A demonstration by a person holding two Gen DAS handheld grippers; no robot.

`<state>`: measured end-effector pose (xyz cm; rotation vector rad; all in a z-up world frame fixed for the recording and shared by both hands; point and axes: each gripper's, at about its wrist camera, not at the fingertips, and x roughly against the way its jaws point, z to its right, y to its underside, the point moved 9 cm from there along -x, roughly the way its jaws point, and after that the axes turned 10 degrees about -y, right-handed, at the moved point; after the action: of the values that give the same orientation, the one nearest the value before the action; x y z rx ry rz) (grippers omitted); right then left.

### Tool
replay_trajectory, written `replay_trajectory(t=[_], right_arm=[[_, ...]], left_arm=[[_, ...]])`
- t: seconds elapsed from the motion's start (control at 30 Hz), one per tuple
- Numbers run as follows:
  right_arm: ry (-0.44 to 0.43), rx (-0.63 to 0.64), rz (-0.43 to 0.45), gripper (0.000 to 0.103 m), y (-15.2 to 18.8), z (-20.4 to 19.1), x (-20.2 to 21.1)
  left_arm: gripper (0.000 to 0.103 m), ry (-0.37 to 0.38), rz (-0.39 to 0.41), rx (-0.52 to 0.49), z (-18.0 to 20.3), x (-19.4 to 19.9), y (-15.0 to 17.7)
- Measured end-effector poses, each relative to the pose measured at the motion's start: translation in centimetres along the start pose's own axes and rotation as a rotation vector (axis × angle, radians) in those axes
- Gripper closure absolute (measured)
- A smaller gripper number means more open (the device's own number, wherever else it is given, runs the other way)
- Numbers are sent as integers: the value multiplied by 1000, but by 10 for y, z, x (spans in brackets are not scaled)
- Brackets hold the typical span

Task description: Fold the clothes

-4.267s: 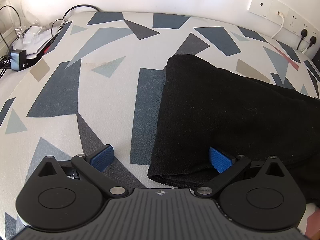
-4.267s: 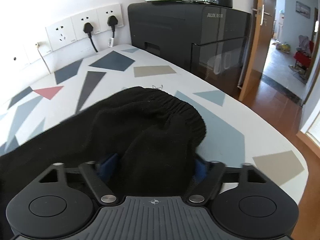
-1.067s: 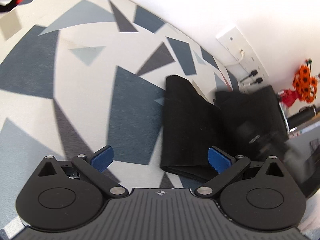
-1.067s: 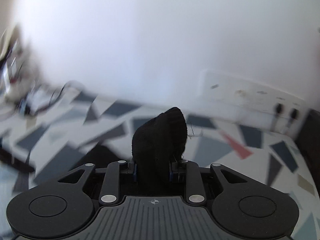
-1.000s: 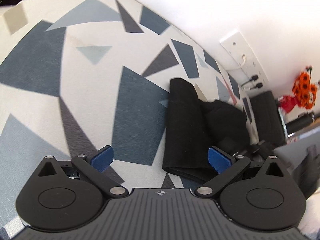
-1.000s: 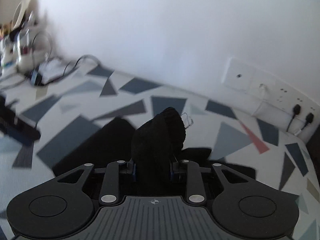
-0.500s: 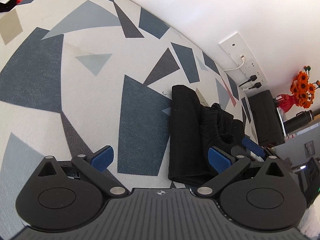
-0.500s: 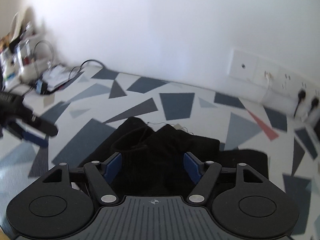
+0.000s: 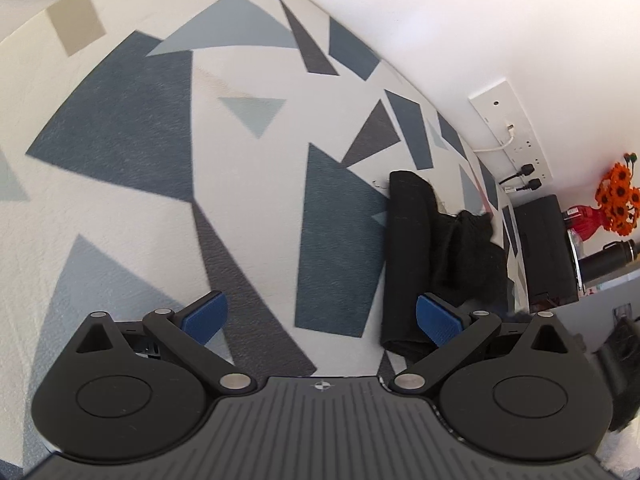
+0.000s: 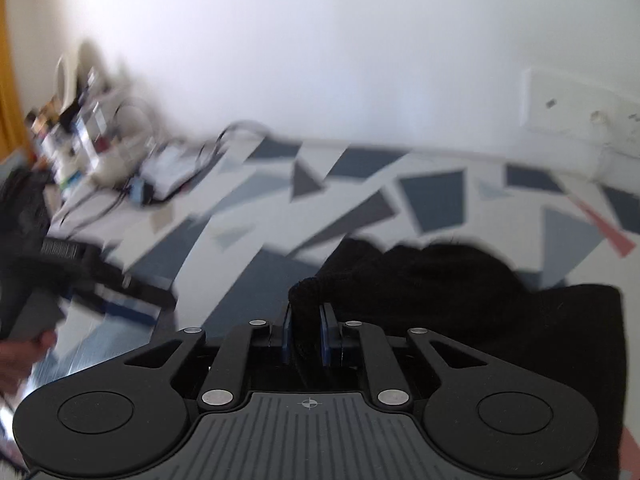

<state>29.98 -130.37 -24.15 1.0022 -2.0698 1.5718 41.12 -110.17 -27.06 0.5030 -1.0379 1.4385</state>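
Your right tongs (image 10: 305, 330) are clenched on a pinch of the black garment (image 10: 460, 280), at its nearest edge. Your left tongs (image 9: 320, 318) are released and grip nothing — one blue pad sits just beside the garment's near end. The garment lies on the patterned desk (image 9: 160, 160), a long narrow bundle with a rumpled hump on the side toward the wall sockets (image 9: 516, 148). By my reading, the fold is partly done — that loose hump wants flattening before another fold.
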Motion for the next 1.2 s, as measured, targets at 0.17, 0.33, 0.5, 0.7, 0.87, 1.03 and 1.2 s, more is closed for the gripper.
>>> replay_trajectory(t=[0.17, 0.33, 0.5, 0.7, 0.87, 1.03, 1.2], right_arm=[[-19, 11, -92, 72, 15, -3, -21], [-61, 9, -74, 55, -11, -6, 1], [37, -179, 20, 54, -49, 35, 7], [256, -237, -42, 57, -47, 72, -22], [308, -157, -92, 75, -37, 65, -40], [254, -109, 52, 95, -63, 41, -21], [184, -160, -24, 78, -47, 45, -47]], left_arm=[[0, -13, 5, -34, 5, -2, 0], [0, -6, 7, -36, 6, -2, 4], [0, 4, 11, -25, 4, -1, 5], [0, 2, 15, -26, 4, -1, 5], [0, -6, 22, -35, 5, -1, 6], [0, -6, 25, -41, 5, 0, 6], [0, -18, 22, -54, 6, -1, 6]])
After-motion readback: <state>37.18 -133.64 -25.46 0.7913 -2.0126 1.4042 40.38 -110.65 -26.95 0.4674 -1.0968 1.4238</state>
